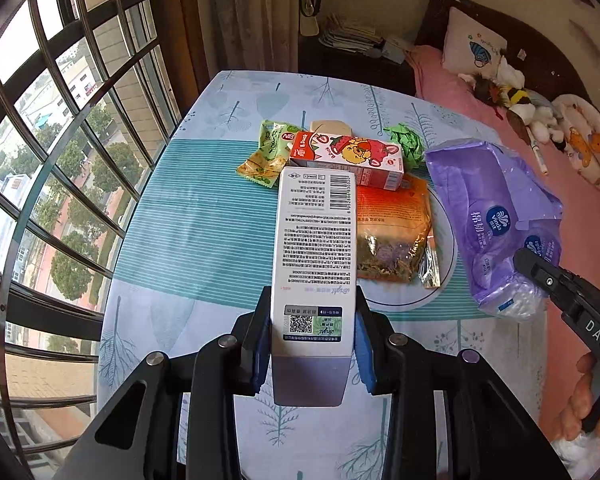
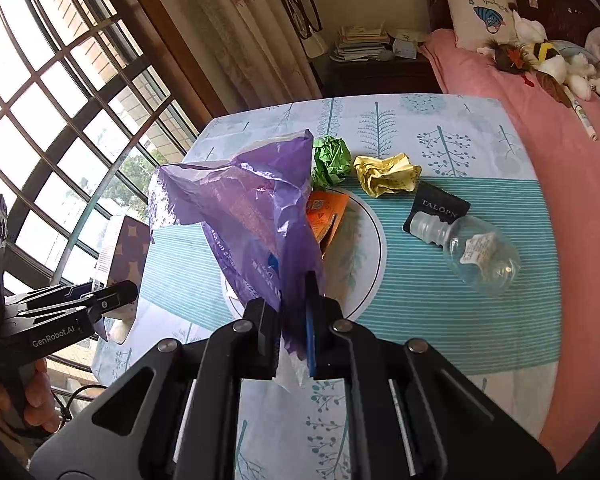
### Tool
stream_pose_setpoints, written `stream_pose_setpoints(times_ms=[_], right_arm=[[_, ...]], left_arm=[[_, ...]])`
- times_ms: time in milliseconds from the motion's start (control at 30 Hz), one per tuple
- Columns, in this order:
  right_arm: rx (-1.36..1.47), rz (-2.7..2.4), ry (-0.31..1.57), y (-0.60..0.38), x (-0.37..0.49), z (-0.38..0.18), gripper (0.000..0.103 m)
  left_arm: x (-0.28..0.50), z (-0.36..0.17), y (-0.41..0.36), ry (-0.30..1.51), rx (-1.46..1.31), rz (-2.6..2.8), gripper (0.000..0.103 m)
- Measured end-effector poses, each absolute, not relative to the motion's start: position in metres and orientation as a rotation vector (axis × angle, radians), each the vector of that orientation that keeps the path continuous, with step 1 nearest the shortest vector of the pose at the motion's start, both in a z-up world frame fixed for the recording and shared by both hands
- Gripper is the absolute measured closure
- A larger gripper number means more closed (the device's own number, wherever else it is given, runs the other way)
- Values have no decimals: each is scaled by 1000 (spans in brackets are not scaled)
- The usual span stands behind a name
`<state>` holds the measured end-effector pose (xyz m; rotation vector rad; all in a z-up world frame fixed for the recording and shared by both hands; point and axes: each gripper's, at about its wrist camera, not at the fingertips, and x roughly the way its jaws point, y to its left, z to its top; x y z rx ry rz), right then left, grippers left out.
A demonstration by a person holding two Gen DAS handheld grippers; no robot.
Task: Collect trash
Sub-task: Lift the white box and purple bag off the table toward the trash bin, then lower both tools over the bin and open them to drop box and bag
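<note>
The left gripper [image 1: 312, 344] is closed on a white carton [image 1: 315, 248], held above the table [image 1: 204, 216]. The right gripper [image 2: 294, 320] pinches a purple bag [image 2: 244, 204], lifted over the plate [image 2: 370, 236]. I judge the next step is to put the carton into the bag; its mouth should be held wide and steady first. On the patterned cloth lie a red box [image 1: 348, 156], wrappers, paper balls and a bottle [image 2: 474, 252]. A window and a pink bed [image 2: 572, 168] are beside.

Both the left gripper [image 1: 312, 344] and right gripper [image 2: 294, 332] have fingers clamped, each hand-held.
</note>
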<state>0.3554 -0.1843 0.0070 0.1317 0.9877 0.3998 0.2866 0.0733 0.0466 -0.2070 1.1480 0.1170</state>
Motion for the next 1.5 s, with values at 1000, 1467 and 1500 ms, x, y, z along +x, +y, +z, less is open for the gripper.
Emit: stream_pose_setpoints(times_ms=[1000,1467,1500], right_arm=[[273,113,908,-115,31,42,97],[308,4,1082,-131,-47,-20,97],[307,1,1098,-134,-46,-26,97]], left_arm=[[-7,94,144,1120,-8,-97,69],[-33,27,90,1239,50,-223,69],[-32,20,85,1251,54,-226,69]])
